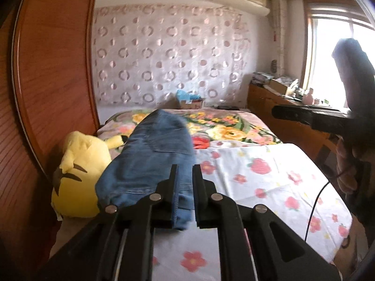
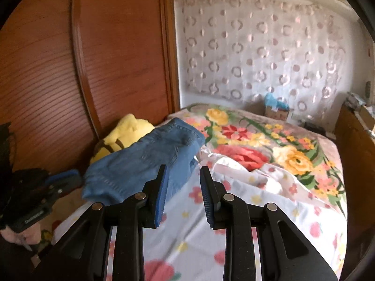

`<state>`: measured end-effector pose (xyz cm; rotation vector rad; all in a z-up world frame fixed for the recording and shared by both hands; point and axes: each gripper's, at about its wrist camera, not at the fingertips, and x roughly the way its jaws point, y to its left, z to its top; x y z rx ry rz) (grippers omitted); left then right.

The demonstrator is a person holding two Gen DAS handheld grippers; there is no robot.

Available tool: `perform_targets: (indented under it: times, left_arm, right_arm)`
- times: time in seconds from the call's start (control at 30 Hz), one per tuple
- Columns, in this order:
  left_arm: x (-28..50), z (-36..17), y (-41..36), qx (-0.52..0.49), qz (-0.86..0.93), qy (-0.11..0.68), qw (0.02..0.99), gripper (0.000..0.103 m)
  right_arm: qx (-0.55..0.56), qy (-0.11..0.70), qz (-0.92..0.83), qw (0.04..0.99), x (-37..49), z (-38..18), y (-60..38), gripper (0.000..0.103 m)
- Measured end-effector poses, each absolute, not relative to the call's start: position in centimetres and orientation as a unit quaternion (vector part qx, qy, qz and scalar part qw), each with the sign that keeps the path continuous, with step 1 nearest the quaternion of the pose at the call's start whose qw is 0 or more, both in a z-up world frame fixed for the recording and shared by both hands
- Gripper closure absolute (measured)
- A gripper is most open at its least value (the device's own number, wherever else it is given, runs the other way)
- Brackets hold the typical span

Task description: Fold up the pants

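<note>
On the flowered white bedsheet (image 1: 269,171), folded blue denim pants (image 2: 145,166) lay against a yellow plush toy (image 1: 77,171). Your left gripper (image 1: 185,171) stood slightly parted, empty. Only its view showed the window (image 1: 332,56); your right gripper (image 2: 184,173) gaped, empty.

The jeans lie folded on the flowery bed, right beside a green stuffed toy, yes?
Nearly. The jeans do lie folded on the bed, but the stuffed toy beside them is yellow, not green; the left wrist view shows it.
</note>
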<state>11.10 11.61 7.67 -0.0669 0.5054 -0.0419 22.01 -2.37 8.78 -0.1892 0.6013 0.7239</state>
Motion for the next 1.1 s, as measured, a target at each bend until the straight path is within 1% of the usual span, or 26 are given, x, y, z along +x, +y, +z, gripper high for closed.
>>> perform_targets:
  times: [0.1, 0.2, 0.37, 0.57, 0.63, 0.7, 0.77, 0.87, 0.97, 1.1]
  left_arm:
    - [9.3, 8.5, 9.8, -0.026, -0.031, 0.242, 0.97, 0.092]
    - [7.6, 9.0, 8.3, -0.023, -0.04, 0.235, 0.971, 0.09]
    - [5.5, 9.8, 5.9, -0.012, -0.052, 0.224, 0.973, 0.08]
    - [3.5, 10.6, 3.9, -0.007, -0.057, 0.213, 0.975, 0.07]
    - [3.0, 10.7, 3.4, -0.007, -0.057, 0.211, 0.976, 0.068]
    - [2.7, 10.8, 2.7, -0.006, -0.058, 0.212, 0.975, 0.068]
    - [2.4, 10.9, 2.3, -0.005, -0.055, 0.211, 0.976, 0.067]
    - [2.2, 10.9, 1.6, -0.001, -0.037, 0.216, 0.976, 0.066]
    - [1.7, 10.8, 1.1, -0.002, -0.031, 0.218, 0.976, 0.066]
    - [1.3, 10.7, 0.9, -0.004, -0.029, 0.218, 0.976, 0.066]
  right_arm:
    - [-0.083, 0.276, 0.334, 0.897, 18.5, 9.7, -5.5, 0.076]
    - [-0.069, 0.267, 0.317, 0.907, 15.9, 10.0, -8.1, 0.07]
    - [-0.062, 0.251, 0.294, 0.92, 11.8, 10.3, -12.0, 0.064]
    - [-0.047, 0.239, 0.273, 0.93, 8.4, 10.5, -15.6, 0.06]
    - [-0.041, 0.232, 0.265, 0.935, 7.0, 10.7, -17.1, 0.058]
    - [-0.035, 0.229, 0.26, 0.937, 6.1, 10.8, -18.1, 0.052]
    - [-0.03, 0.224, 0.253, 0.941, 5.3, 11.0, -19.1, 0.042]
    - [-0.027, 0.213, 0.242, 0.946, 4.2, 11.4, -20.4, 0.036]
    - [-0.02, 0.205, 0.23, 0.951, 3.5, 11.5, -21.5, 0.032]
    - [-0.016, 0.204, 0.219, 0.954, 2.6, 11.3, -22.6, 0.029]
